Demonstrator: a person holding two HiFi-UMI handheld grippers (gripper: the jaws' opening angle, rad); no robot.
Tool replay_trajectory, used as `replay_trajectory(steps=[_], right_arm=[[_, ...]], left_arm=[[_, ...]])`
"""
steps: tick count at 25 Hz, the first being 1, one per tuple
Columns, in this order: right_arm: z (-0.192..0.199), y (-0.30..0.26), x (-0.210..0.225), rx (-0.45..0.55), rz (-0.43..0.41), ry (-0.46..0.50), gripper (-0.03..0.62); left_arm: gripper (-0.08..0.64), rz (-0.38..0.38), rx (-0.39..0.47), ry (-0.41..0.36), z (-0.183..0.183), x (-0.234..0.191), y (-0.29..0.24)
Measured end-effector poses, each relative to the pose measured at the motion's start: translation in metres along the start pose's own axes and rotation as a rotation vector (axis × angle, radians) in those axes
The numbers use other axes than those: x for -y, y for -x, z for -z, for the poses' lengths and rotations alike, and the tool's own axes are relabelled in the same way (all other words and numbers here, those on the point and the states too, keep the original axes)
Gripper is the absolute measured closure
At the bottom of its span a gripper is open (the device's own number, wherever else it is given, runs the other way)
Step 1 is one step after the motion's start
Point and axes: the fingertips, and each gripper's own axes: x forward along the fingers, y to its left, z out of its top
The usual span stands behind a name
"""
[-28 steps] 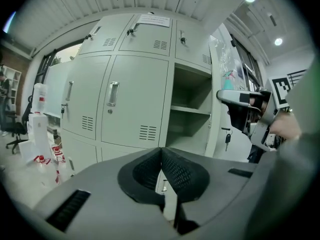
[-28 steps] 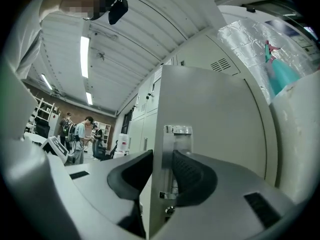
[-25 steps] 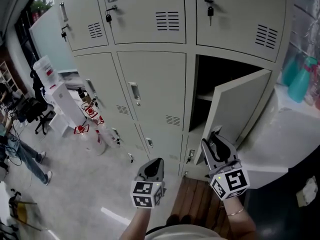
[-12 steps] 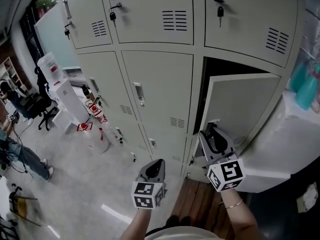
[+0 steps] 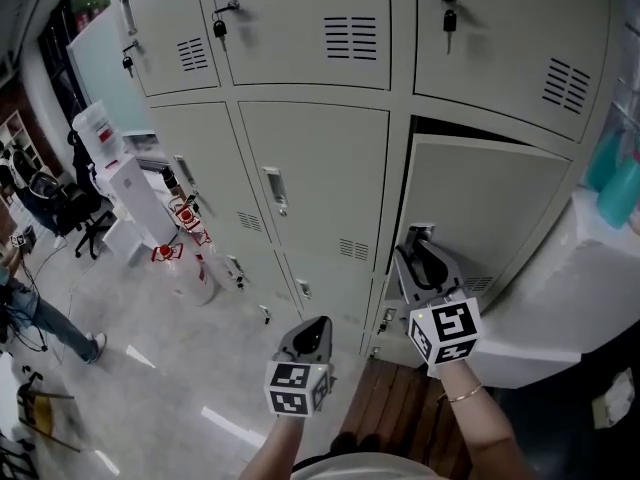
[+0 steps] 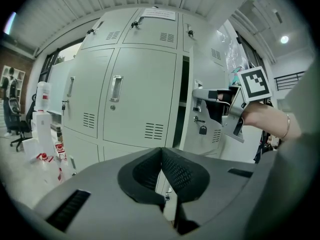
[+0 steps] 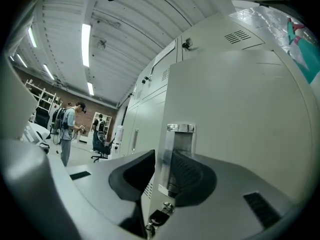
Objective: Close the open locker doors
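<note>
At the far left of the head view I see a person (image 5: 35,313) on the floor, near the lockers (image 5: 310,168). Bottom centre, my left gripper (image 5: 316,325) hangs in front of the shut doors. Its jaws are clenched together with nothing between them, as the left gripper view (image 6: 161,151) shows. Right of centre, my right gripper (image 5: 416,240) sits at the free edge of the door (image 5: 490,208), which stands slightly ajar with a dark gap along its top. In the right gripper view the jaws (image 7: 162,156) are closing around that edge and its handle (image 7: 180,144), with the left pad not quite touching. A key (image 7: 156,217) dangles below.
</note>
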Motion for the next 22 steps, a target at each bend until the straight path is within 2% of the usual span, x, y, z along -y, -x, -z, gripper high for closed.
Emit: replay_trajectory(steps=[22], right_arm=[[0.007,-0.047,0.034,-0.055,0.086,-0.013,0.502]], left_arm=[[0.54,0.001,0.006,0.021,-0.003,-0.013,-0.02]])
